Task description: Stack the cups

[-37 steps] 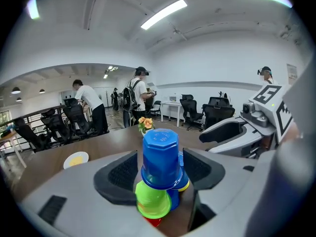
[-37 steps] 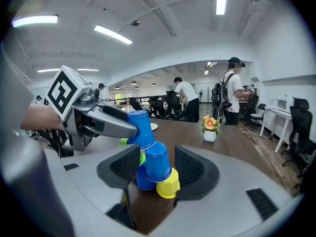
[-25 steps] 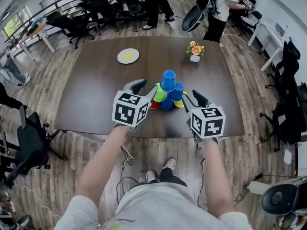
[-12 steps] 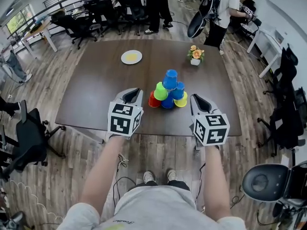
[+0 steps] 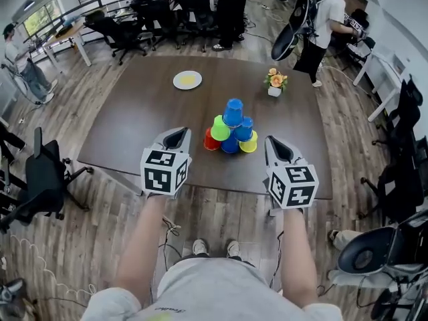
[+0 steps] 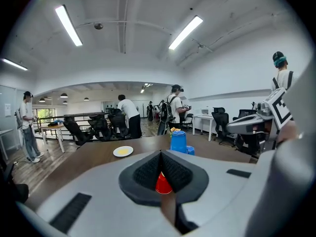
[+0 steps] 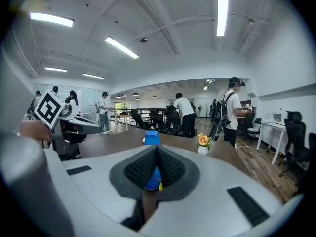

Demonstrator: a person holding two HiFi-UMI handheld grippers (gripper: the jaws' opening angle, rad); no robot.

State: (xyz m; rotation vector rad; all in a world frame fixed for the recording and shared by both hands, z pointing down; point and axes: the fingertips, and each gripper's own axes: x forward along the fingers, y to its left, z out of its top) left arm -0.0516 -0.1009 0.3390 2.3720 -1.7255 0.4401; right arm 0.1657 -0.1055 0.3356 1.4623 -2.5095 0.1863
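Several cups stand as a pyramid (image 5: 231, 131) on the dark table (image 5: 134, 132): red (image 5: 211, 140), blue and yellow (image 5: 251, 143) at the base, green (image 5: 220, 127) and blue above, one blue cup (image 5: 233, 112) on top. My left gripper (image 5: 178, 134) hangs near the table's front edge, left of the pyramid and apart from it. My right gripper (image 5: 273, 143) mirrors it on the right. Both have just been closing and are shut with nothing between the jaws. In the left gripper view the red cup (image 6: 163, 183) shows beyond the left gripper (image 6: 160, 155); in the right gripper view a blue cup (image 7: 151, 138) rises behind the right gripper (image 7: 156, 150).
A white plate (image 5: 187, 79) lies at the table's far left and a small flower pot (image 5: 275, 81) at the far right. Office chairs (image 5: 40, 182) stand round the table. People stand beyond the far edge (image 5: 231, 5).
Both grippers stood open beside the cups; they have drawn back toward the table's near edge and their jaws have closed on nothing. The pyramid has not moved.
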